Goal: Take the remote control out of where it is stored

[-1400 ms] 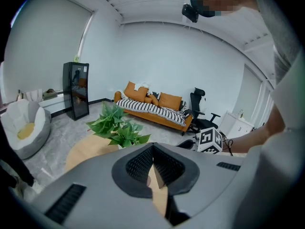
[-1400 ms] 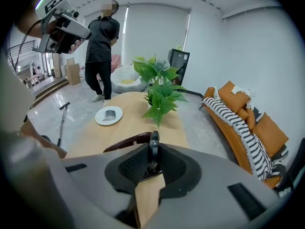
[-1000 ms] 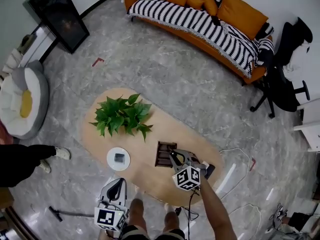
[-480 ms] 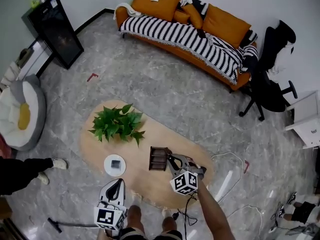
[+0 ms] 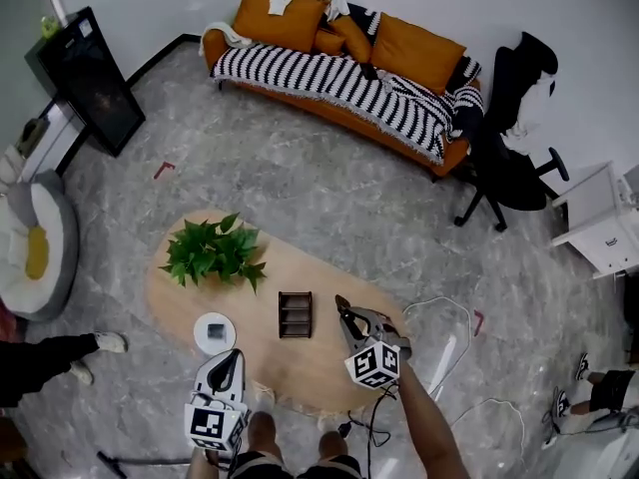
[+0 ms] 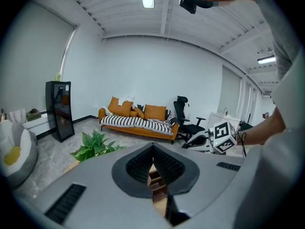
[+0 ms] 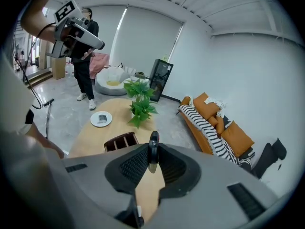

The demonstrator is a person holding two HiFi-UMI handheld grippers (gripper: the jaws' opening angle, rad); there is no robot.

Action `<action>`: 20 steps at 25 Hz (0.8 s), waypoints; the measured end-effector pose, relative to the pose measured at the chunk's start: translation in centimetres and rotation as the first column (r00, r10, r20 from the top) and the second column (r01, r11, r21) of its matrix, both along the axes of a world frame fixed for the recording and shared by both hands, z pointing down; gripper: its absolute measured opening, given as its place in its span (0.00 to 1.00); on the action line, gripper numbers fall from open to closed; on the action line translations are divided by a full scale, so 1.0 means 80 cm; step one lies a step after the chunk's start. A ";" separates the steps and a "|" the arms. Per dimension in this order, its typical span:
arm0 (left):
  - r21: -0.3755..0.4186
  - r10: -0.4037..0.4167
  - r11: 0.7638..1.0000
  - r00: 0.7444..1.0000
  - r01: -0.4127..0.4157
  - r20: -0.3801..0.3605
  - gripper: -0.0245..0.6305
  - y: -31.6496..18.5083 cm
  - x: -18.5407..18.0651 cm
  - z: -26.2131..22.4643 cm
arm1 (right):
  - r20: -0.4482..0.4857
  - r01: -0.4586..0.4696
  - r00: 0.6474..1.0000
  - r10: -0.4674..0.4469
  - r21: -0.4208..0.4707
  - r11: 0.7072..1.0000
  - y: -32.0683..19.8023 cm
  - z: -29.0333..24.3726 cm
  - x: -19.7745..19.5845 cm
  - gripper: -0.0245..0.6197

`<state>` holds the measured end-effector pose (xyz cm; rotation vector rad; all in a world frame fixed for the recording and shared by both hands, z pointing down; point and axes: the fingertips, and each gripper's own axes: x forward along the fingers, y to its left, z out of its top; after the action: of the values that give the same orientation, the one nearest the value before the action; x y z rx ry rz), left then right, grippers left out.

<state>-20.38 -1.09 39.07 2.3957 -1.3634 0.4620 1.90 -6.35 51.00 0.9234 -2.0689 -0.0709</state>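
Observation:
My right gripper (image 5: 343, 307) (image 7: 152, 159) is shut on the remote control (image 7: 153, 144), a thin black one seen edge-on that stands up between the pads. It hangs over the wooden table (image 5: 310, 369), to the right of the brown slotted storage box (image 5: 295, 314) (image 7: 121, 140) and apart from it. My left gripper (image 5: 235, 357) (image 6: 152, 152) hovers at the table's near edge with its fingertips together and nothing in them. The box (image 6: 155, 179) shows through the slit behind its tips.
A potted green plant (image 5: 212, 252) (image 7: 140, 98) and a white plate (image 5: 215, 331) (image 7: 101, 119) with a small dark item share the table. A person in black (image 7: 86, 56) stands to the left. A cable (image 5: 451, 339) lies on the floor to the right.
My right gripper has risen and drawn back to the right of the box, carrying the remote with it. The left gripper has lifted a little. The head view has swung.

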 end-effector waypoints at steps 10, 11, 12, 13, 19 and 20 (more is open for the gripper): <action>-0.012 0.090 0.996 0.996 -0.091 -0.014 0.05 0.012 0.060 0.011 | -0.013 -0.090 0.996 0.089 -0.010 0.996 0.041 0.011 0.066 0.14; -0.014 0.097 0.995 0.995 -0.097 -0.014 0.05 0.014 0.066 0.013 | -0.016 -0.095 0.995 0.095 -0.013 0.995 0.046 0.014 0.072 0.14; -0.015 0.103 0.995 0.995 -0.104 -0.014 0.05 0.015 0.072 0.015 | -0.019 -0.100 0.995 0.100 -0.015 0.995 0.050 0.018 0.078 0.14; -0.016 0.110 0.994 0.994 -0.110 -0.014 0.05 0.016 0.077 0.017 | -0.021 -0.107 0.994 0.106 -0.018 0.994 0.054 0.021 0.083 0.14; -0.031 0.141 0.989 0.990 -0.142 -0.011 0.05 0.025 0.100 0.028 | -0.028 -0.131 0.991 0.131 -0.032 0.991 0.074 0.041 0.103 0.14; -0.035 0.145 0.989 0.989 -0.145 -0.010 0.05 0.027 0.102 0.031 | -0.030 -0.133 0.991 0.132 -0.033 0.991 0.075 0.045 0.105 0.14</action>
<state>-12.22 1.07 41.57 2.4748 -1.1727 0.5109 10.30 -0.32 54.60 1.0302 -1.9724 0.0235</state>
